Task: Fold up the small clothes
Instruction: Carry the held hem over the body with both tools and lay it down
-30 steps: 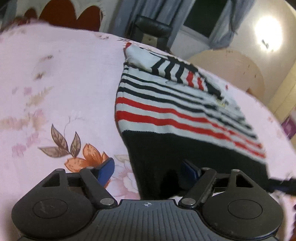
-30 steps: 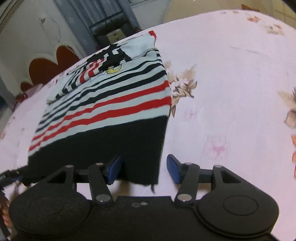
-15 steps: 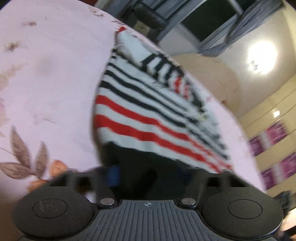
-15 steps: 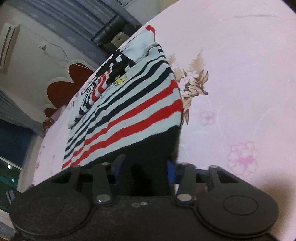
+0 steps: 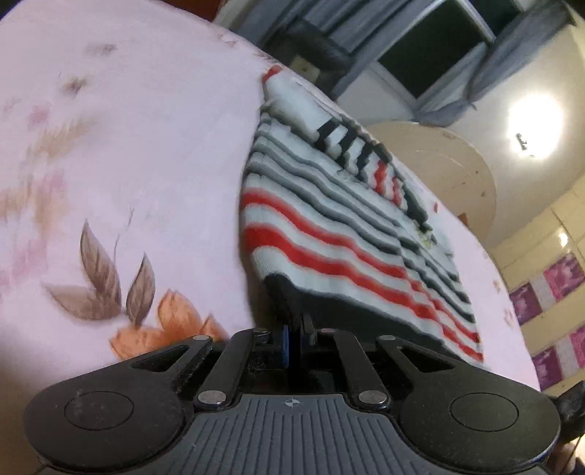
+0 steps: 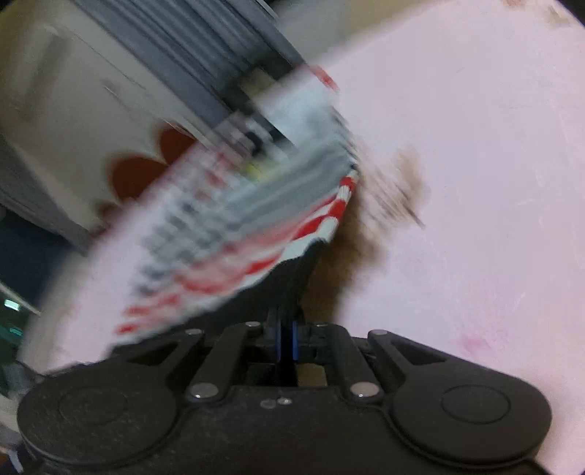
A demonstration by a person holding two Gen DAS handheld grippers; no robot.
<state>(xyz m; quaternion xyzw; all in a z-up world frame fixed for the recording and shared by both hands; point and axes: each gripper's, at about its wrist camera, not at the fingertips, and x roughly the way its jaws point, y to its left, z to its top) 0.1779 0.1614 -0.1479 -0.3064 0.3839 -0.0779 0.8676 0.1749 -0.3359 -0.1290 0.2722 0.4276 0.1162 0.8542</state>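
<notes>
A small knitted sweater [image 5: 340,234] with white, black and red stripes and a black hem lies on a pink floral cloth [image 5: 120,153]. My left gripper [image 5: 292,338] is shut on the near left corner of the black hem. My right gripper [image 6: 287,334] is shut on the near right corner of the hem, and the sweater [image 6: 234,223] rises from it, blurred by motion. The hem is lifted off the cloth at both corners.
The pink cloth [image 6: 475,182] covers the whole surface. A black chair [image 5: 310,47], grey curtains [image 5: 402,33] and a round wooden board [image 5: 449,164] stand beyond the far edge. A red scalloped headboard [image 6: 146,171] is at the back left in the right wrist view.
Both grippers went from open around the hem corners to shut on them. The hem has come up off the cloth and both views have tilted.
</notes>
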